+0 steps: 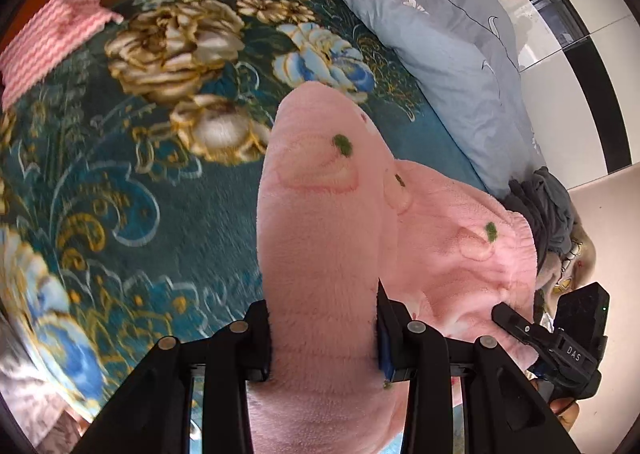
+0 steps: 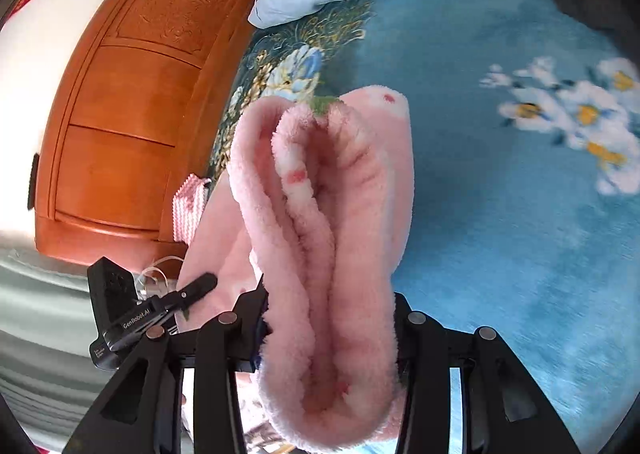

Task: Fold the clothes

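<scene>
You are mid-fold. The left gripper [image 1: 322,338] is clamped on a bunched part of the pink fleece garment [image 1: 320,214]; the right gripper [image 2: 328,334] is clamped on several stacked layers of it. The garment hangs over the floral blanket [image 1: 120,182]. Next, likely lower both ends together, keeping the layers aligned.

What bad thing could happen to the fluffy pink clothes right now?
1. The right tongs pinch a thick bunch of pink fleece garment; some layers might slip out and undo the fold.
2. The left tongs hold another part; pulling apart could stretch it crooked.
3. It might land on the grey clothes nearby.
</scene>
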The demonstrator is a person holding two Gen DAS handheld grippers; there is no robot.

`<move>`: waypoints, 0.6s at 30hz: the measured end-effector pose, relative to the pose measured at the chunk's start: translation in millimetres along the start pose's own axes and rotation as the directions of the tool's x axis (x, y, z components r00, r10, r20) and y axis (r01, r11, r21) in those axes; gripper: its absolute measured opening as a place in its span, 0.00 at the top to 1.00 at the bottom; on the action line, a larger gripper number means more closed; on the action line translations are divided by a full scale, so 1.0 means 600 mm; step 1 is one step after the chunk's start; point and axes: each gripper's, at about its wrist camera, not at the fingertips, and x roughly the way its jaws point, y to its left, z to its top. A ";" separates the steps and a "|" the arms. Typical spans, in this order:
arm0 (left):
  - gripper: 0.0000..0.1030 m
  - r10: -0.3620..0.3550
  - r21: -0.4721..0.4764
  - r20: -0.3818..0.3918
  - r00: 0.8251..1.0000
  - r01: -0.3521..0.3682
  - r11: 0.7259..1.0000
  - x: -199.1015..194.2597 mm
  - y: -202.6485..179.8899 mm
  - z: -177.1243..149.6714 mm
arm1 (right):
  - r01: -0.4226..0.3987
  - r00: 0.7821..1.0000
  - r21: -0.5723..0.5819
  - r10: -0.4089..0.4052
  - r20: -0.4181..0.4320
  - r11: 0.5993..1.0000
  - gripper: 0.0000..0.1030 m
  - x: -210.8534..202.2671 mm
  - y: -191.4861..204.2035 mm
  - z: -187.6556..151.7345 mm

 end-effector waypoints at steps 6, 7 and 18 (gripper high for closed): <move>0.61 0.040 0.046 0.039 0.998 -0.042 0.998 0.041 0.017 0.122 | -0.030 0.997 0.018 0.029 0.067 0.999 0.57 0.091 0.049 0.043; 0.61 0.051 0.063 0.044 0.998 -0.053 0.997 0.046 0.014 0.135 | -0.032 0.997 0.021 0.031 0.069 0.999 0.57 0.109 0.056 0.051; 0.60 0.252 0.163 0.081 0.964 -0.262 0.951 0.107 0.032 0.189 | -0.017 0.998 0.102 0.011 0.057 0.995 0.56 0.195 0.014 0.056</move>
